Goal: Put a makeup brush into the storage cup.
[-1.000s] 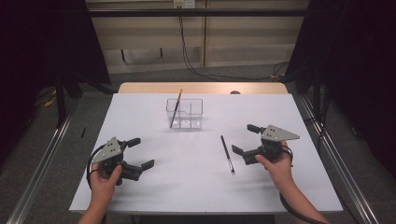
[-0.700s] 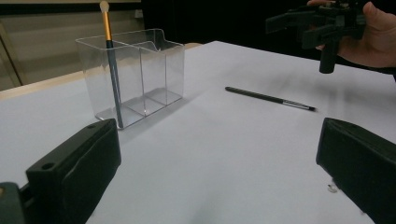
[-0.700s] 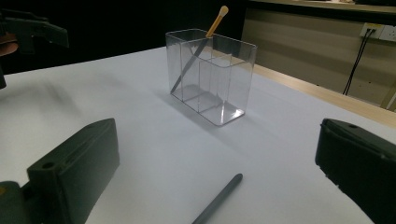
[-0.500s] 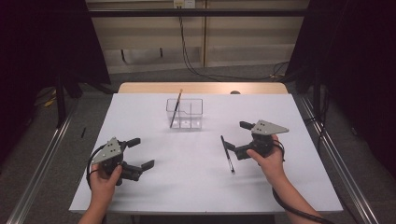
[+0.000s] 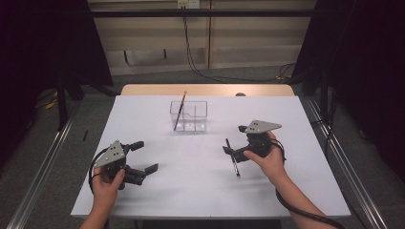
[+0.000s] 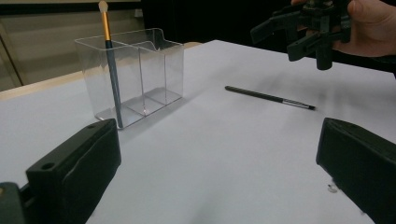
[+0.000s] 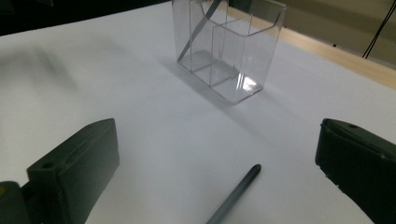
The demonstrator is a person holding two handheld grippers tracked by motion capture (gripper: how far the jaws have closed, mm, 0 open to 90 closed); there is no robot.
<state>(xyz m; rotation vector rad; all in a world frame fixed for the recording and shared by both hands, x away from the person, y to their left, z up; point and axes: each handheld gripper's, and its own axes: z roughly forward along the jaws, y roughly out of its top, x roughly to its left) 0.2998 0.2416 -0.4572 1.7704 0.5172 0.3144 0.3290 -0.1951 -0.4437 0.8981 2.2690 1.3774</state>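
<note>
A clear plastic organiser [image 5: 189, 116] with several compartments stands at the table's far middle. A gold-handled brush [image 5: 179, 110] leans upright in its left compartment, seen also as brush [image 6: 111, 70]. A dark slim brush [image 5: 232, 158] lies flat on the white table [image 5: 200, 195], right of centre. My right gripper [image 5: 233, 139] hovers open right over it; in the right gripper view that brush's end [image 7: 236, 193] lies between my open jaws [image 7: 217, 163], with the organiser [image 7: 229, 46] beyond. My left gripper [image 5: 147, 155] rests open and holds nothing at the near left.
The left gripper view looks past its open jaws [image 6: 219, 163] at the organiser [image 6: 135, 74], the lying brush [image 6: 268, 97] and the other hand's gripper [image 6: 303, 32]. A wooden strip [image 5: 205, 89] edges the table's far side. Metal rails run on both sides.
My right gripper has moved left and slightly forward, from beside the lying brush to over it. The left gripper has stayed put.
</note>
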